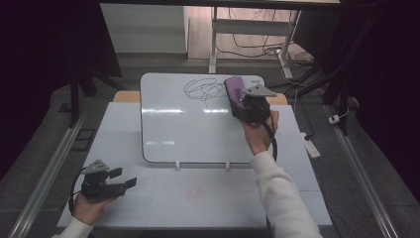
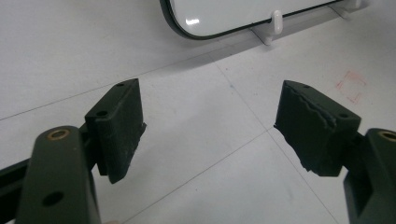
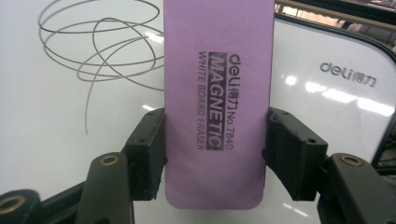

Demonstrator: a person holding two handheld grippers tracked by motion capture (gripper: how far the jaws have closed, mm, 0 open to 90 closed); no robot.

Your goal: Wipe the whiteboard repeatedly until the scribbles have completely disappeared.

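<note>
The right gripper (image 1: 241, 105) was clamped on a purple whiteboard eraser (image 3: 218, 100), its two jaws pressing the long edges while the printed back faced the camera in the right gripper view. It held the eraser over the upper right part of the whiteboard (image 1: 173, 129), just beside the looping pen scribble (image 1: 204, 89); whether the felt side touched the surface could not be told. The scribble looked whole, with no wiped gaps, so the erasing seemed barely begun, if at all: the pick-up was done and the wiping of all the loops was left. The left gripper (image 1: 123, 177) rested low on the pale table (image 1: 213, 198) near its front left corner, jaws spread wide and holding nothing.
</note>
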